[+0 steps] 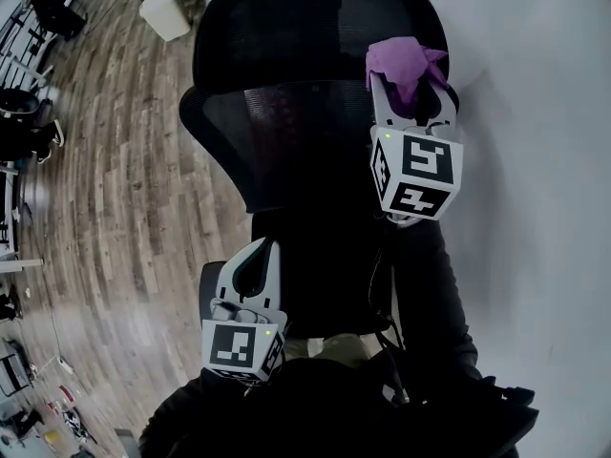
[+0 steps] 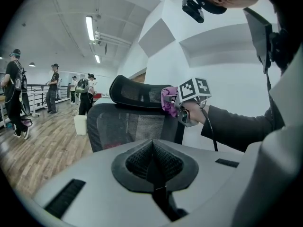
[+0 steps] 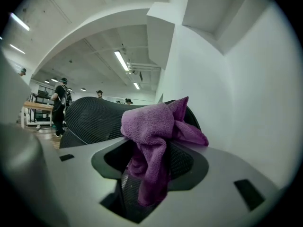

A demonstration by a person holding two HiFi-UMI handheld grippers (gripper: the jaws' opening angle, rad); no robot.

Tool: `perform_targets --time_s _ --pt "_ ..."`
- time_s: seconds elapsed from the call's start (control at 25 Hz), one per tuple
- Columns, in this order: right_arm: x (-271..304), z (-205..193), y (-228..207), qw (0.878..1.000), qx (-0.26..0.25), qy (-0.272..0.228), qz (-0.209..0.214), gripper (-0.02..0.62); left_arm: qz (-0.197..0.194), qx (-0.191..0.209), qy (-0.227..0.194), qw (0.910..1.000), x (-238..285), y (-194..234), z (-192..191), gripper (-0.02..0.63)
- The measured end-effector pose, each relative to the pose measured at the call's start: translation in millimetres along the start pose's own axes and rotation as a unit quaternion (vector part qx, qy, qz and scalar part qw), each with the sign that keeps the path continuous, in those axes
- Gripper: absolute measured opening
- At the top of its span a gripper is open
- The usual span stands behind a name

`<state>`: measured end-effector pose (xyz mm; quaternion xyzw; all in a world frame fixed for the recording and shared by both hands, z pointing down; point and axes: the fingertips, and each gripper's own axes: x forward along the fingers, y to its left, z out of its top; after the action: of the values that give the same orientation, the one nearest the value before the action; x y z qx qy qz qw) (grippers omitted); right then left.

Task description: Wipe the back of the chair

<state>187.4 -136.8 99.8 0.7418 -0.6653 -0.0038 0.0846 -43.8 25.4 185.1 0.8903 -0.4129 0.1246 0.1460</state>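
Black mesh chair back beside a white wall: the right gripper, clenched on a purple cloth, holds it at the upper right edge, the wipe seemingly just starting and needing a sweep across, while the left gripper hangs low, closed on nothing.

Tight at the right of the frame: white wall near the black mesh chair back, with the right claw, clamped on a purple cloth, filling the chair's upper right edge. Open over the wood floor at the left, broken only by a white bin at the upper left and standing people beyond it, well apart from the chair.
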Motion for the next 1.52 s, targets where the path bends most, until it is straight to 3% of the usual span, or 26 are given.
perform_targets --time_s 0.12,0.2,0.32,0.68,1.52 --pt "2.3 4.1 -6.7 0.999 -0.013 0.004 -0.043 0.155 0.005 -0.004 -0.001 1.0000 -2.6 2.0 3.6 0.009" --pt "2.8 7.7 -3.8 0.999 -0.013 0.004 -0.047 0.099 0.012 -0.008 -0.002 0.9999 -8.3 10.3 3.5 0.009" --pt "2.7 12.1 6.2 0.999 -0.016 0.003 -0.043 0.071 0.022 -0.015 -0.004 0.9996 -17.1 23.2 2.0 0.009" --pt "18.1 4.0 31.0 0.999 -0.040 0.013 -0.023 0.067 0.025 -0.025 -0.008 0.9993 -12.9 40.2 -4.2 0.009" --pt "39.5 11.2 104.0 0.999 -0.027 0.005 0.035 0.067 0.061 -0.041 -0.014 0.9972 -33.1 79.5 -7.0 0.009"
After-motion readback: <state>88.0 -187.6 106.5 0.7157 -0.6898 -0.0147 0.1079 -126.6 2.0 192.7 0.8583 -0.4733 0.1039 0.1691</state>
